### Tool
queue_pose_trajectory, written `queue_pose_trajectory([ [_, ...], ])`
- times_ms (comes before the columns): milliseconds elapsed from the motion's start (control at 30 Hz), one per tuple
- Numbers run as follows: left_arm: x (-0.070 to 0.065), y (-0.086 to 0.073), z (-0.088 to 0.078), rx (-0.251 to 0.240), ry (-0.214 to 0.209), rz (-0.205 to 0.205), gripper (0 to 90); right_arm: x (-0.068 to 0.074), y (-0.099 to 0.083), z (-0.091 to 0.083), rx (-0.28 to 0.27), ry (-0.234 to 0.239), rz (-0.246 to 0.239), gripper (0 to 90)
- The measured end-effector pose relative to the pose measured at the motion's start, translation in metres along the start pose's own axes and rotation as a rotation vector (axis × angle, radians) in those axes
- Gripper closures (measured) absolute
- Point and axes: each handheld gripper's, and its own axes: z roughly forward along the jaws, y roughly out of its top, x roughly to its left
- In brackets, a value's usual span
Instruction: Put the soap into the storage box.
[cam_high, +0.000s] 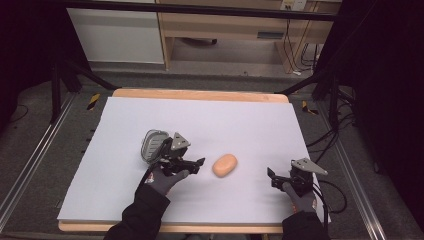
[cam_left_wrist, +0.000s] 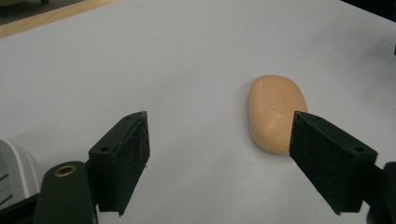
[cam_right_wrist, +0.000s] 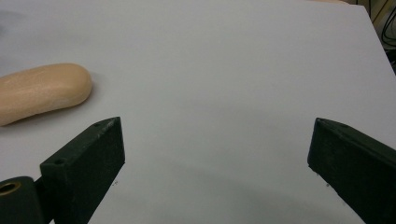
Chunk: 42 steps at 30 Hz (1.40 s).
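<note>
One black jaw partly covers the soap (cam_left_wrist: 275, 112).

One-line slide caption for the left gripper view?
Open left claw faces an orange soap bar lying on the white table; neither jaw touches it.

A lab recording bay: white-topped table (cam_high: 200, 120), black frame (cam_high: 200, 10), dark curtains (cam_high: 385, 100), floor cables (cam_high: 325, 142).
</note>
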Motion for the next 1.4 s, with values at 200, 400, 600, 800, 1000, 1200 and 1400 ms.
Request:
queue_pose_trajectory([
  [200, -0.007, 0.003, 0.01, 0.018, -0.014, 0.016, 19.5, 0.0, 0.0, 0.0, 0.002, 0.003, 0.006, 4.4],
  [400, -0.012, 0.008, 0.015, 0.024, -0.023, 0.028, 19.4, 0.0, 0.0, 0.0, 0.01, 0.004, 0.012, 4.4],
  [600, -0.018, 0.011, 0.023, 0.033, -0.037, 0.039, 19.3, 0.0, 0.0, 0.001, 0.017, 0.001, 0.012, 4.4],
  [800, -0.025, 0.015, 0.031, 0.047, -0.047, 0.053, 19.1, 0.0, 0.0, 0.001, 0.019, -0.001, 0.011, 4.4],
  [1000, -0.031, 0.017, 0.038, 0.063, -0.056, 0.063, 19.2, 0.0, 0.0, 0.001, 0.018, 0.001, 0.015, 4.4],
  [1200, -0.037, 0.018, 0.048, 0.09, -0.069, 0.075, 19.2, 0.0, 0.0, 0.001, 0.02, 0.005, 0.015, 4.4],
  [1400, -0.044, 0.018, 0.059, 0.115, -0.073, 0.091, 19.2, 0.001, 0.0, 0.001, 0.025, 0.014, 0.02, 4.4],
])
